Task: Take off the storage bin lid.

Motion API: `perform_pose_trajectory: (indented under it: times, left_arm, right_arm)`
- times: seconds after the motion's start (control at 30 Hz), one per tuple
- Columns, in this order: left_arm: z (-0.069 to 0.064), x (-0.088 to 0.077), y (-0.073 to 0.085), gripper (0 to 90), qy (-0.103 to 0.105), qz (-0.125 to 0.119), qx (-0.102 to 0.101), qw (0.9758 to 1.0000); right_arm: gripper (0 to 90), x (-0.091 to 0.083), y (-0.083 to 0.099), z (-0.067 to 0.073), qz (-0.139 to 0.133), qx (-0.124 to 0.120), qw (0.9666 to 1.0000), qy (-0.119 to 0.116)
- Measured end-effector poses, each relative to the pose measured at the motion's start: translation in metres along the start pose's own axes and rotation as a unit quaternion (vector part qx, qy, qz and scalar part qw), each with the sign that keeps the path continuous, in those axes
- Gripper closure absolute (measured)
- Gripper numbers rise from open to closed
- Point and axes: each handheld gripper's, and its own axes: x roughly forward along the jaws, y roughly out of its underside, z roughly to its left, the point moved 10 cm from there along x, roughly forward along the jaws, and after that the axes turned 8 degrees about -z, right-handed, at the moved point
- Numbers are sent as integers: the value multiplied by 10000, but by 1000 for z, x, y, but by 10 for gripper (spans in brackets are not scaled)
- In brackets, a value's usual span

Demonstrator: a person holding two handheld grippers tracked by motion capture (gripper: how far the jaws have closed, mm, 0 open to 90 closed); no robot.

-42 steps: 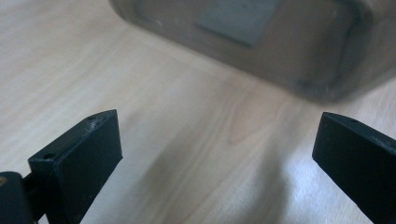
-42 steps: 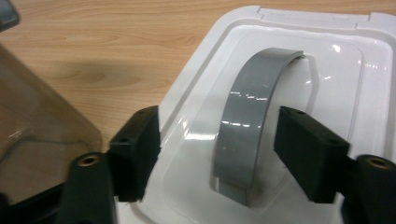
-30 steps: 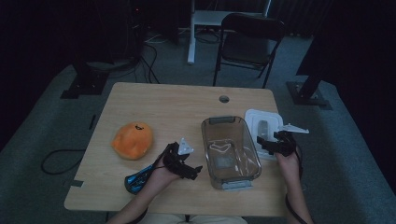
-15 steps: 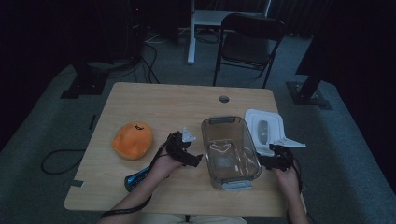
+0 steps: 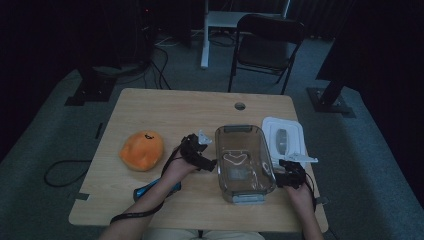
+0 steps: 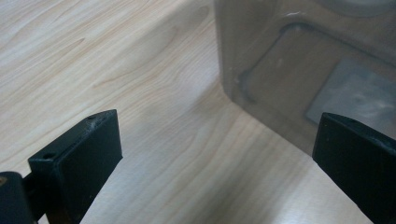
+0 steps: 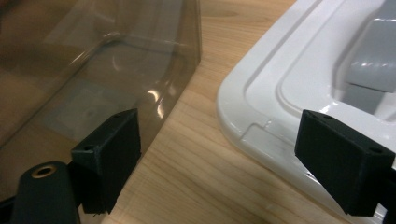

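Far left on the table (image 5: 150, 107): an orange soft toy (image 5: 142, 150), sitting alone. Next, the left gripper (image 5: 207, 164), jaws spread wide, empty, right up by the left wall of the clear bin (image 5: 243, 156). Bin in the middle, empty inside. Then the right gripper (image 5: 286, 177), jaws wide too, holding nothing, low in the gap between the bin and the white lid (image 5: 284, 139). Looks like getting ready to grab the bin from both sides. Next, probably: close each set of jaws on a wall.

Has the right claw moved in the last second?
Yes. The right claw has drawn back toward the person, from beside the white lid to the clear container's near corner.
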Motion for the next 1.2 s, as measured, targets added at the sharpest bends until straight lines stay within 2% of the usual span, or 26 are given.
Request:
perform_pose_trajectory:
  times: [0.13,0.23,0.3,0.47,0.67,0.9,1.03,1.2]
  left_arm:
    - [12,2,-3,20,-160,35,91,9998]
    - [21,2,-5,20,-225,11,40,9997]
    - [27,2,-6,20,-241,-9,17,9997]
    - [40,4,-9,19,-117,25,7,9999]
    - [56,3,-14,20,-227,1,20,9997]
    - [74,-5,-4,19,-439,132,14,9989]
    - [84,-11,2,20,-537,181,-65,9984]
    - [98,-17,7,19,-754,329,-113,9965]
  right_arm:
    - [147,5,0,7,38,-73,10000,-46]
    - [147,10,-1,13,60,-123,9998,-106]
    - [147,13,-2,17,77,-128,9997,-170]
    - [147,20,-4,25,112,-183,9995,-211]
    - [154,26,-5,35,134,-230,9992,-289]
    - [153,33,-5,52,185,-300,9982,-480]
    - [153,38,-7,63,183,-339,9974,-615]
    - [152,46,-6,78,267,-437,9958,-765]
